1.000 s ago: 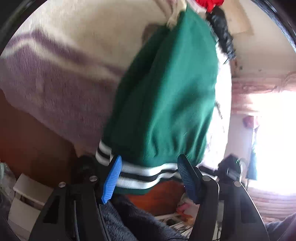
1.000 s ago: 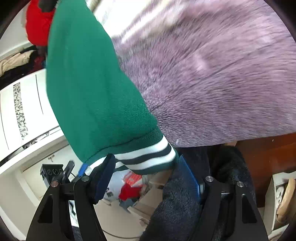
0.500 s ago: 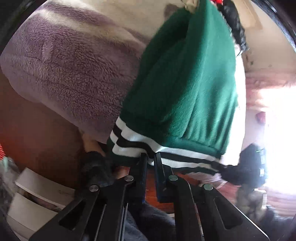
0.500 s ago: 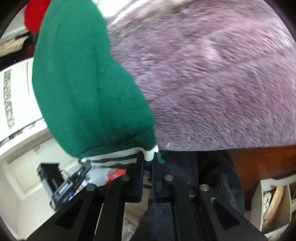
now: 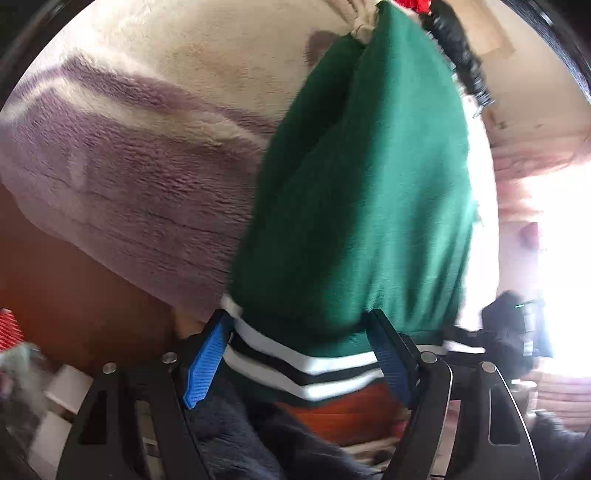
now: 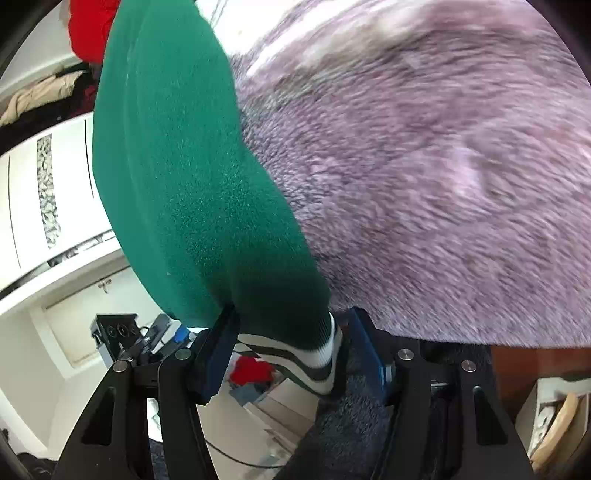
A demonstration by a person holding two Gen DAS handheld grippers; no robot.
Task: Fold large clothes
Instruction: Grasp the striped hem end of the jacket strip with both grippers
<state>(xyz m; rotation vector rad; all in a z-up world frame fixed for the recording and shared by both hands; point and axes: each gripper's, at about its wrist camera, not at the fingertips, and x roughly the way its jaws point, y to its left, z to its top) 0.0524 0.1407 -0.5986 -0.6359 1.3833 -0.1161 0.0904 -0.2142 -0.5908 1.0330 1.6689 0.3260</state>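
Can't see the green garment's (image 5: 362,206) top, it's cut off by the frame; the purple blanket (image 6: 443,166) on my right-wrist view is motion-smeared.

A fuzzy purple-and-cream blanket (image 6: 424,177) covers the bed, white cabinet doors (image 6: 48,184) stand behind, and something red (image 6: 90,27), maybe clothing, sits beyond.

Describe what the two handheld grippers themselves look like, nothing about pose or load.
Both match: the left gripper and right gripper have black angular frames with triangular cutouts and silver round screws. The fingers carry ribbed blue pads, darker in shade on the right.
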